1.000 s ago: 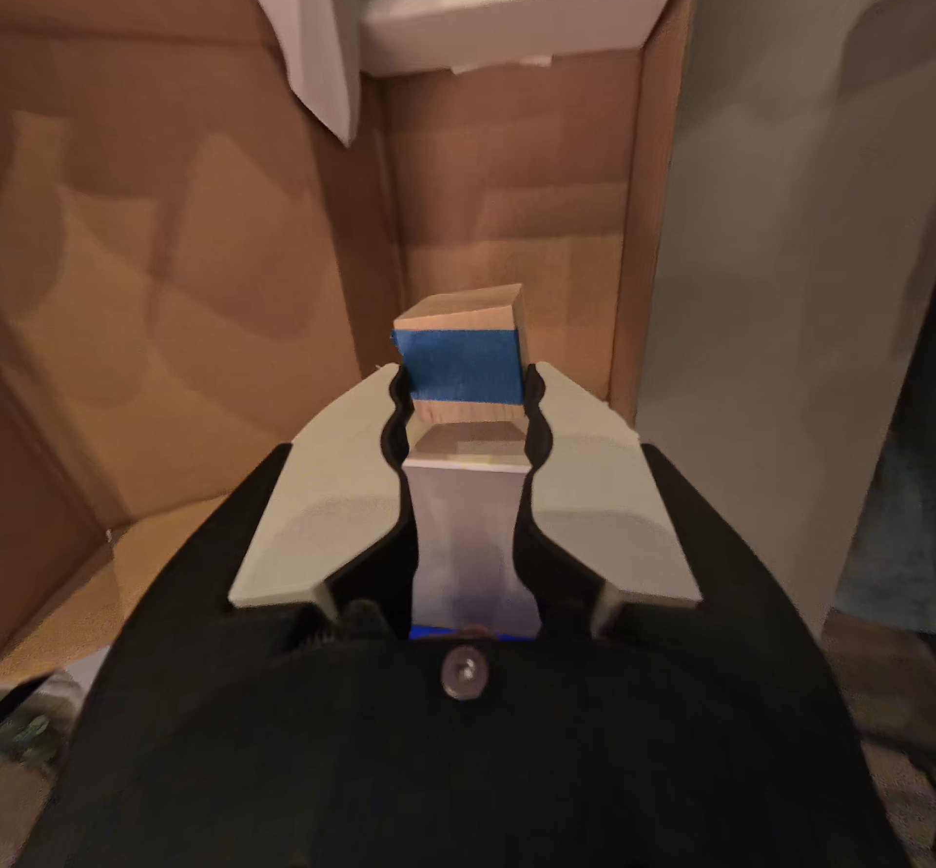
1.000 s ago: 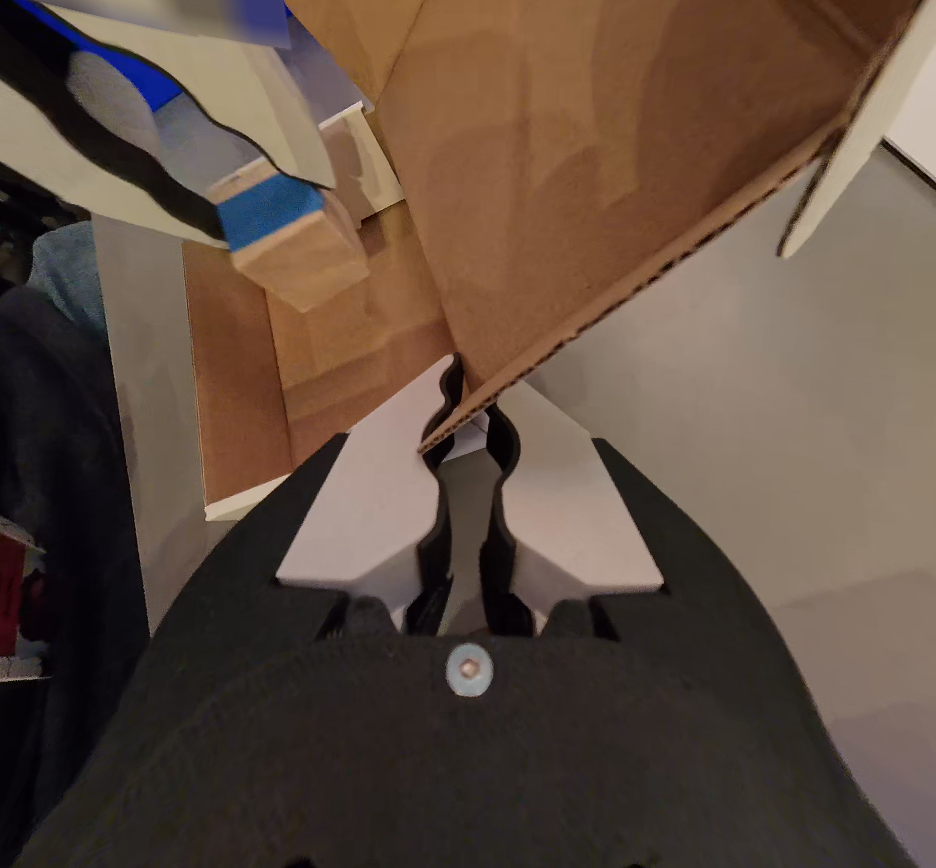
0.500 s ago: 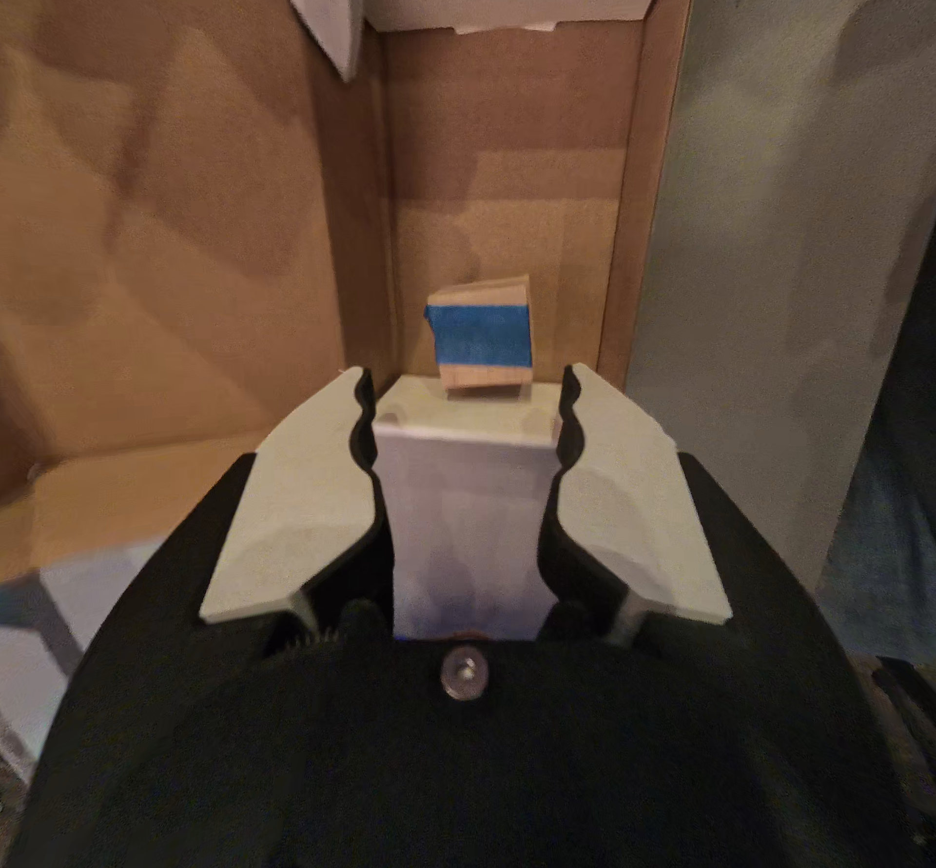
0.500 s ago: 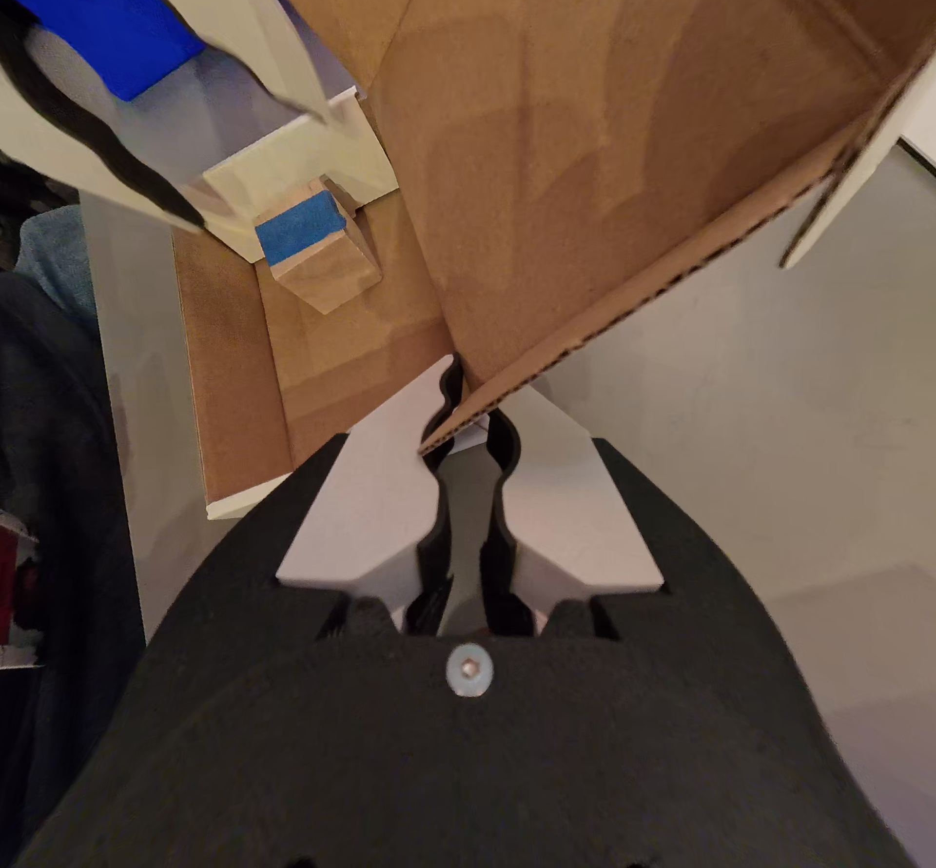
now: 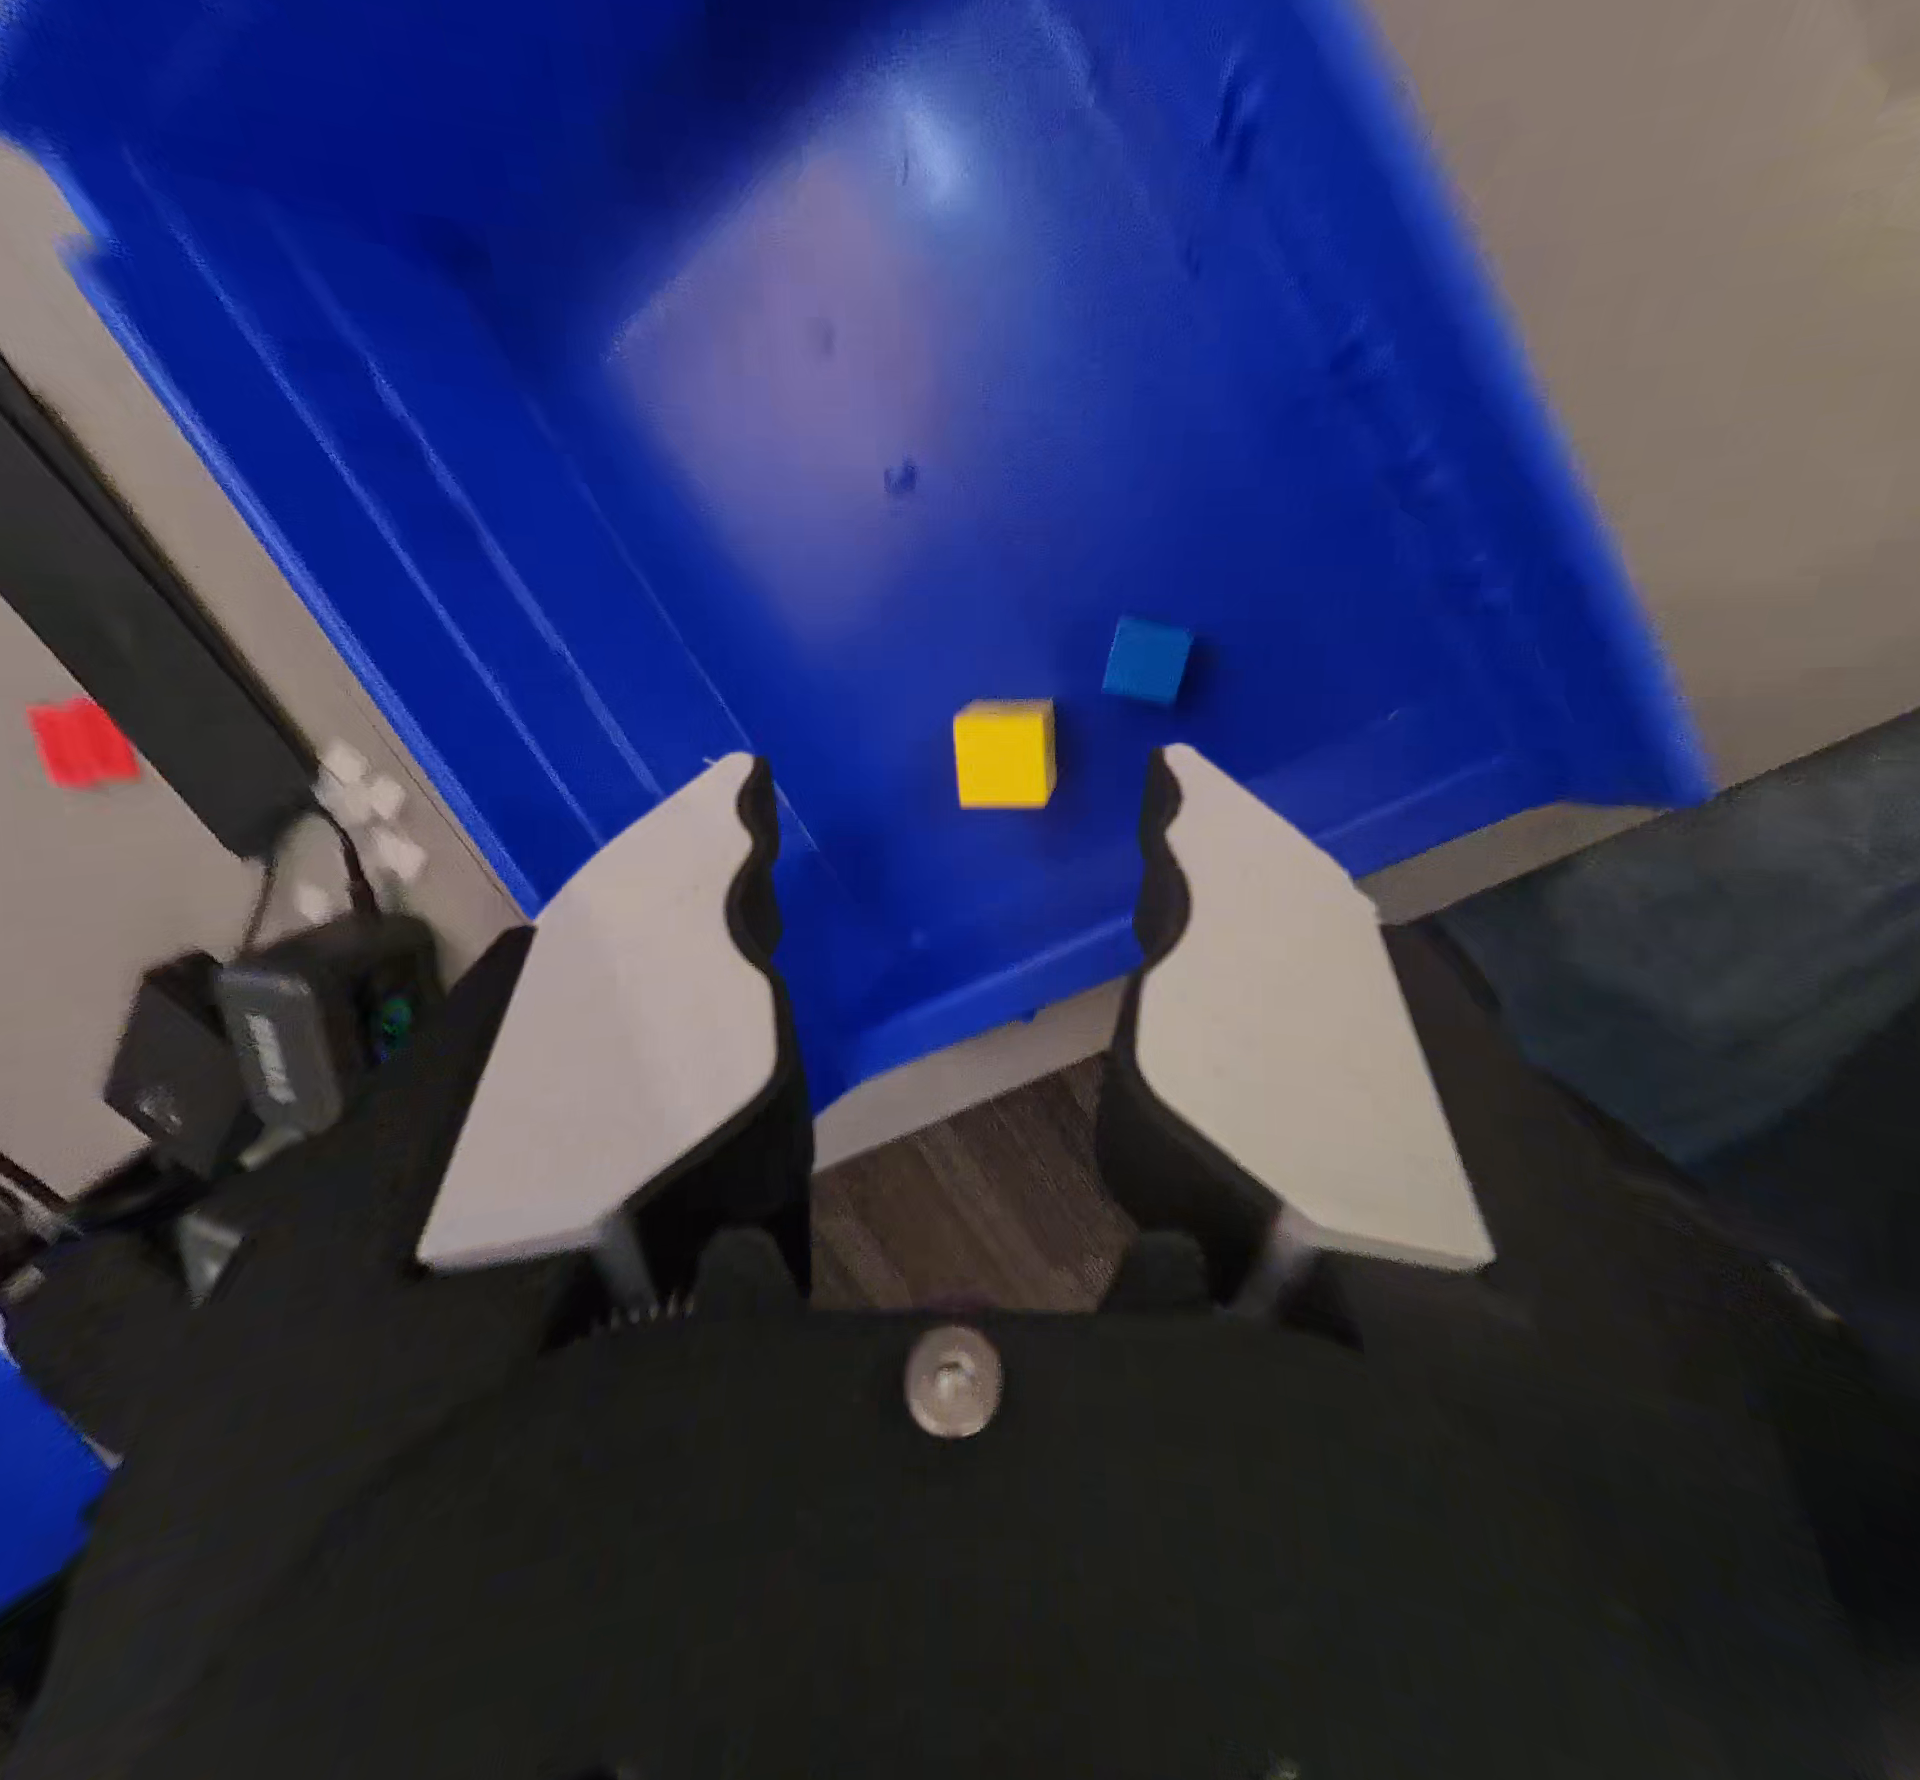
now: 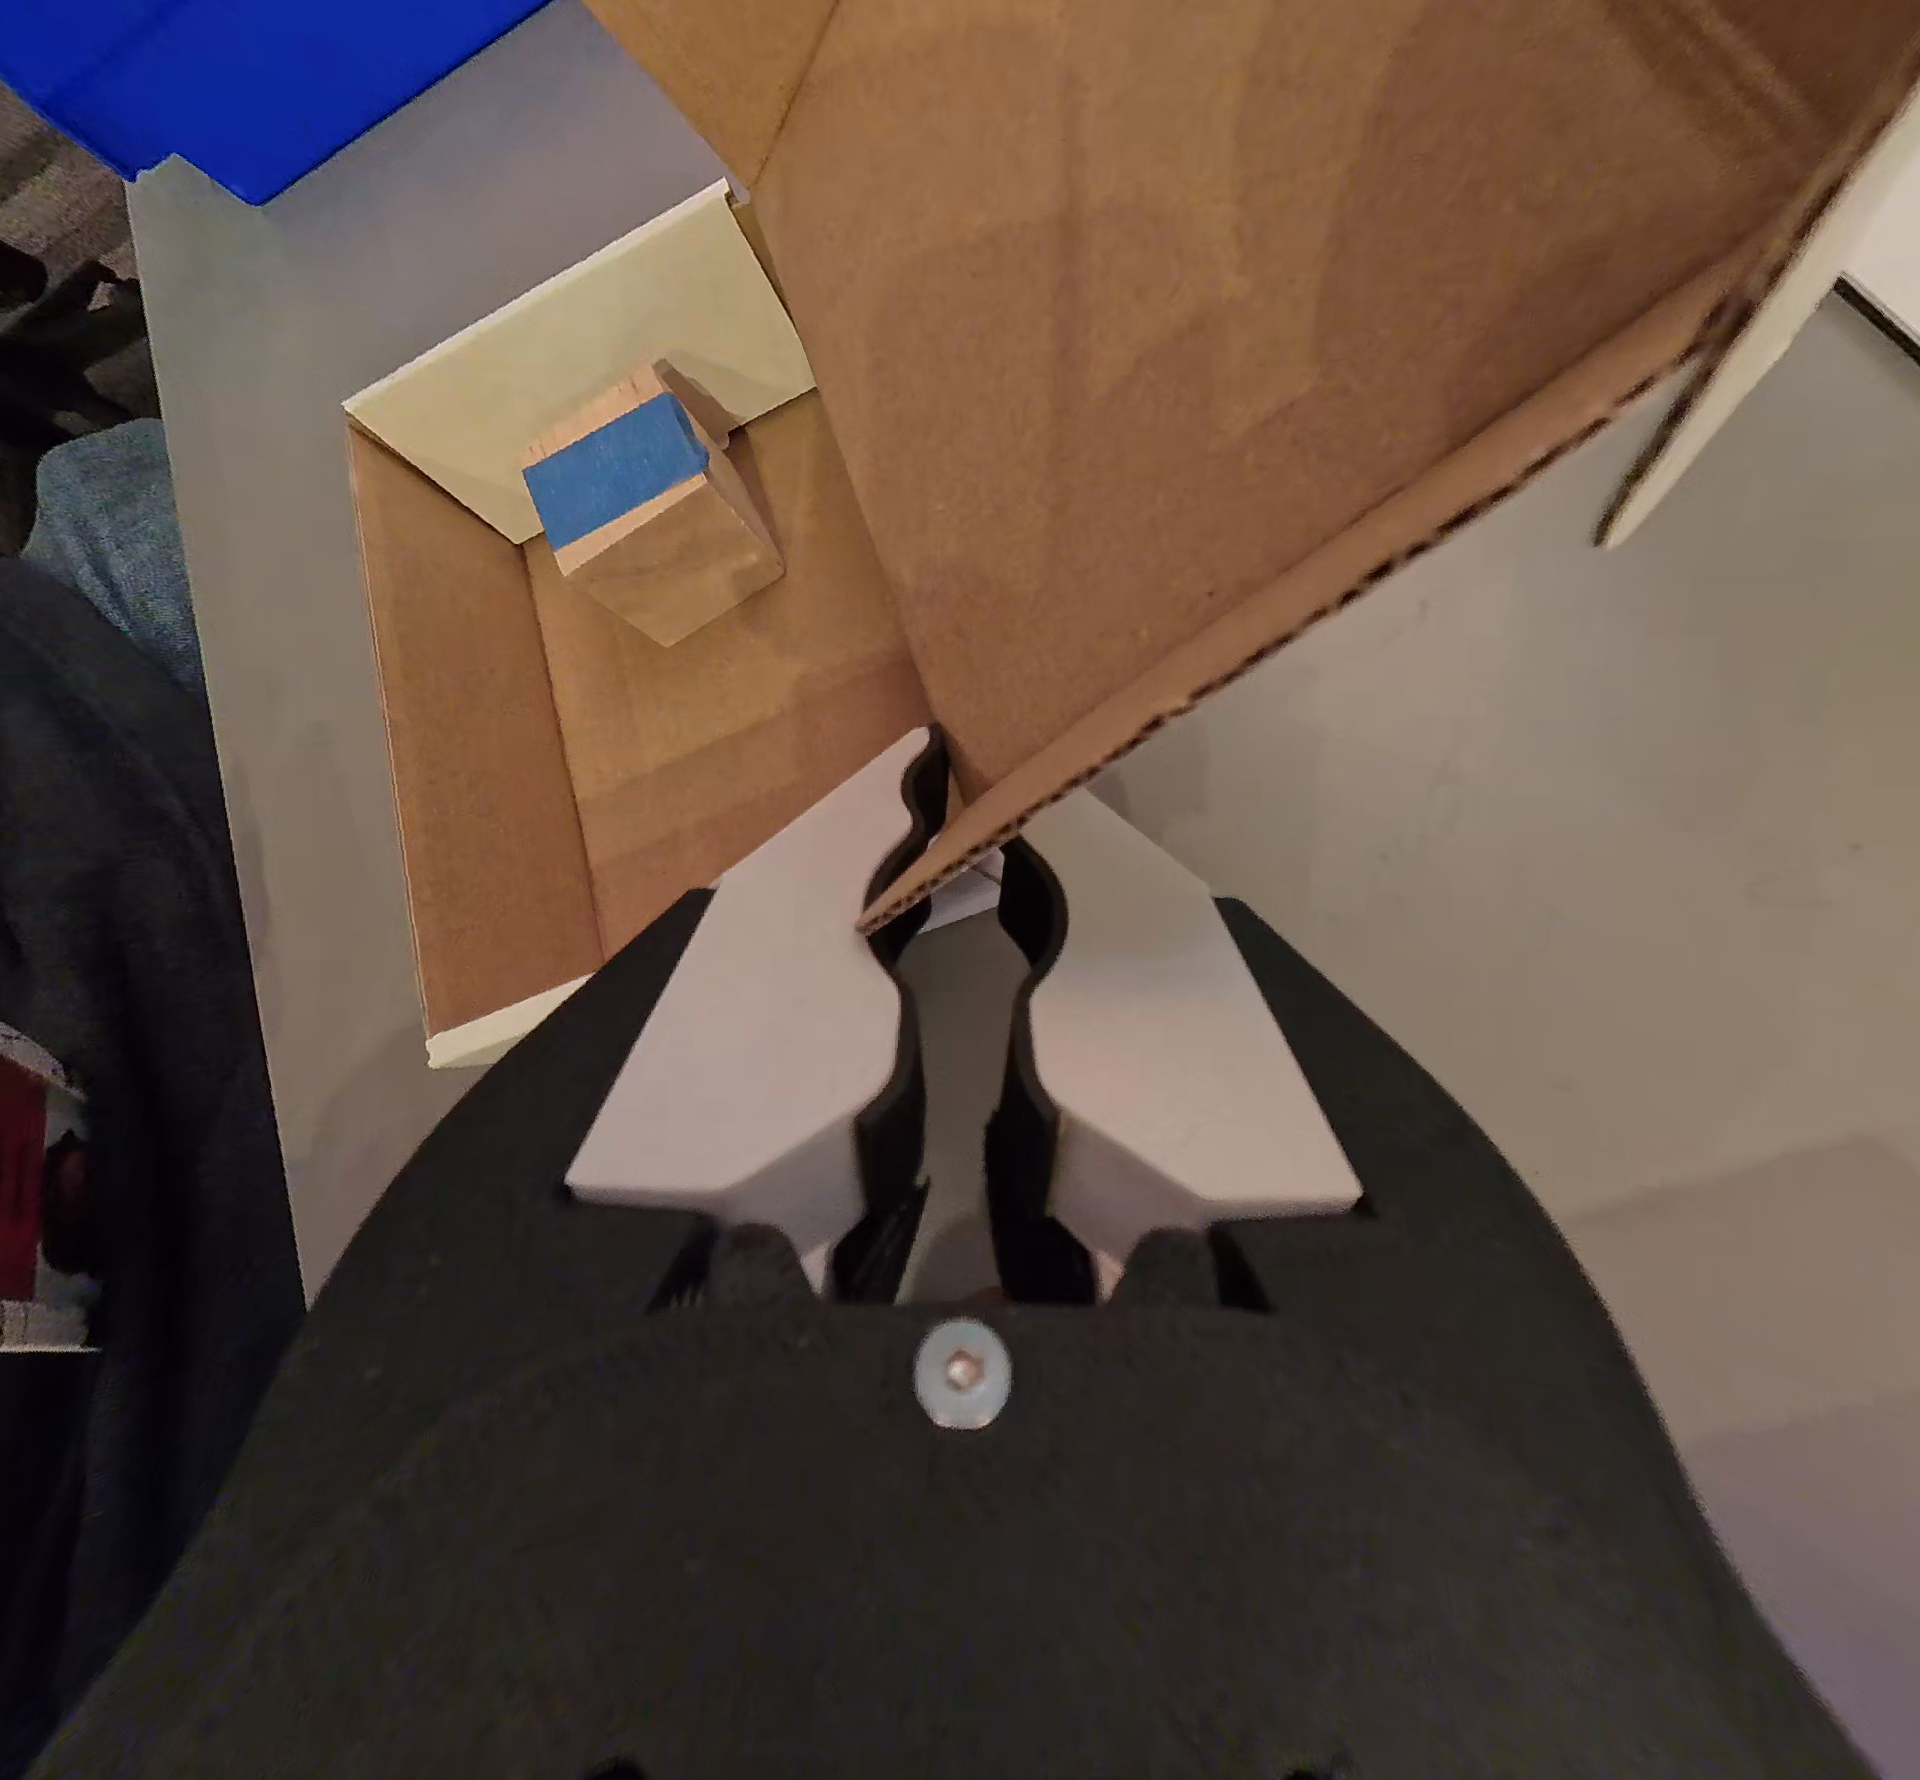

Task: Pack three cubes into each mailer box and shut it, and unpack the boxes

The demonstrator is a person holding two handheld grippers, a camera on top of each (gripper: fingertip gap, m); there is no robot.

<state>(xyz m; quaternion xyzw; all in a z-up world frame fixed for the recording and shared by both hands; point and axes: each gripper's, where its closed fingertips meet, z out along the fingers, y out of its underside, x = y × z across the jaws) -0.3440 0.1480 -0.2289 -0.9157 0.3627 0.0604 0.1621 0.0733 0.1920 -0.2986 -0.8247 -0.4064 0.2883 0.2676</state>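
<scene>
- Blur softens the left wrist view: the left gripper (image 5: 954, 821) hangs spread wide and empty over a blue bin (image 5: 1455, 442) whose far end is cut off; a yellow cube (image 5: 1004, 755) and blue cube (image 5: 1146, 658) lie inside.
- Only the right wrist view shows the mailer box (image 6: 468, 743): the right gripper (image 6: 971, 821) pinches its lid flap (image 6: 1195, 328), which hides part of the interior; a blue-taped wooden cube (image 6: 649, 509) rests inside.

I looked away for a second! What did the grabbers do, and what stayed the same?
The left gripper let go of the wooden cube with the blue band, leaving it in the open cardboard mailer box. Then it swung away, open, over the blue plastic bin holding a yellow cube and a blue cube. The right gripper still pinches the box's lid flap.
</scene>
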